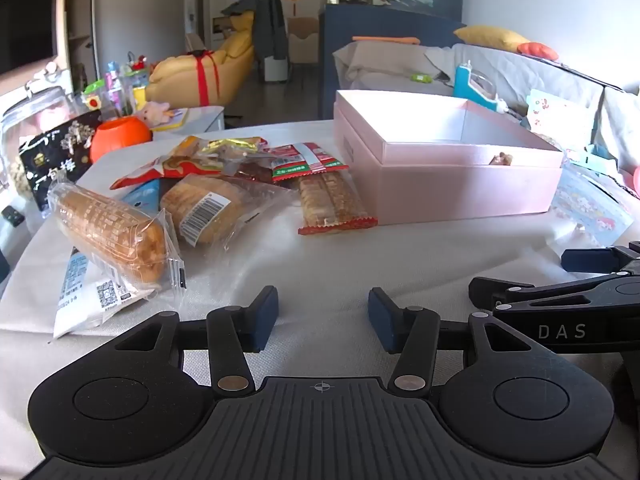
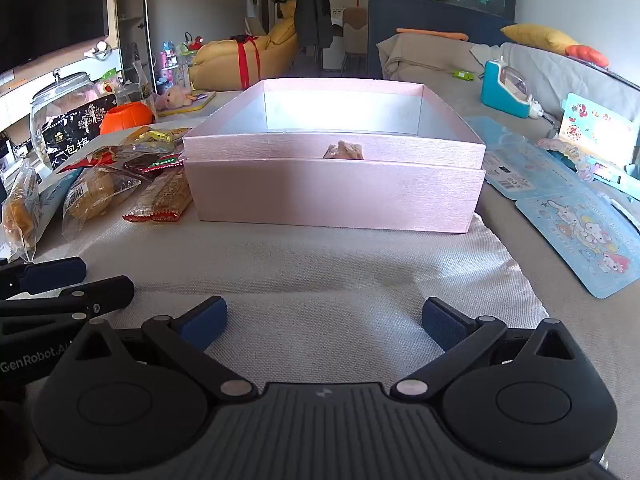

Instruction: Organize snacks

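A pile of wrapped snacks lies on the white cloth: a corn-shaped bread pack (image 1: 114, 232), a bread pack with a barcode (image 1: 208, 208), a red-edged cracker pack (image 1: 332, 200) and several more behind. An open pink box (image 1: 448, 164) stands to their right; it also shows in the right wrist view (image 2: 332, 196), straight ahead, its inside looking empty. My left gripper (image 1: 323, 316) is open and empty, low over the cloth in front of the snacks. My right gripper (image 2: 324, 322) is open and empty in front of the box. The snacks (image 2: 100, 196) lie left of the box there.
A black snack bag (image 1: 56, 160), an orange cup (image 1: 118, 138) and a glass jar (image 2: 60, 108) stand at the far left. Cartoon sticker cards (image 2: 580, 240) and a blue toy (image 2: 508, 88) lie on the right. Each gripper sees the other beside it (image 1: 560, 308).
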